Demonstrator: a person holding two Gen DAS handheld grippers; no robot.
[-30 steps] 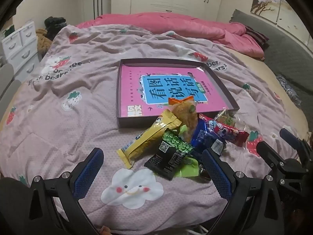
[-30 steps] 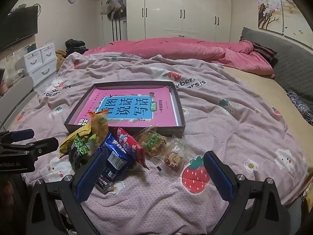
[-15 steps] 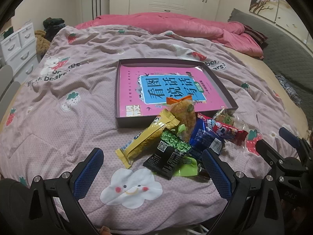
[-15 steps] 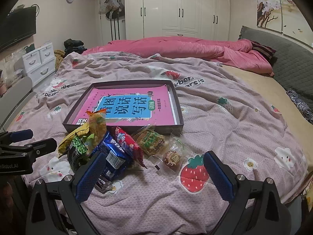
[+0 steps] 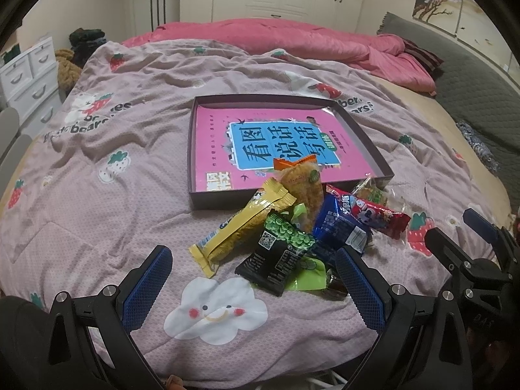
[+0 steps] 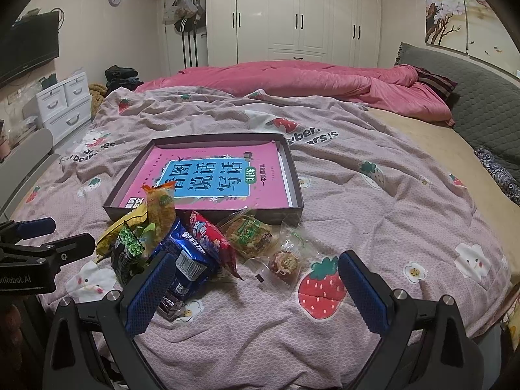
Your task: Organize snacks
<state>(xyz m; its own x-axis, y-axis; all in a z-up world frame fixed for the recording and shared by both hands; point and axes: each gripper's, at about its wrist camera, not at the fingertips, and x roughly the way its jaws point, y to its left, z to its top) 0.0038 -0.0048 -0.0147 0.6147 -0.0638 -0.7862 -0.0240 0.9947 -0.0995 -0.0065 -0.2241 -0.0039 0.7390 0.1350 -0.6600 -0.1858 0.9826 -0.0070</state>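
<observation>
A pile of snack packets lies on the bed just in front of a shallow dark tray point(image 5: 195, 149) point(image 6: 294, 175) that holds a pink book point(image 5: 227, 123). The pile has a yellow bar point(image 5: 240, 227), a black and green packet point(image 5: 276, 253), a blue packet point(image 5: 338, 227) point(image 6: 188, 253), a red packet point(image 5: 373, 214) point(image 6: 211, 243), an orange packet point(image 5: 302, 185) point(image 6: 161, 201) and clear-wrapped cakes point(image 6: 250, 234). My left gripper point(image 5: 253, 286) is open and empty, just short of the pile. My right gripper point(image 6: 256, 289) is open and empty, right of the pile.
The snacks lie on a mauve strawberry-print quilt point(image 5: 113, 130). A pink duvet point(image 6: 308, 78) is bunched at the far end. A grey headboard point(image 6: 481, 107) runs along the right. White drawers point(image 6: 65, 104) stand at the left, wardrobes point(image 6: 292, 16) behind.
Both grippers have drifted slightly, so the view has shifted a little. The snacks and the tray have not moved. Both grippers stay open.
</observation>
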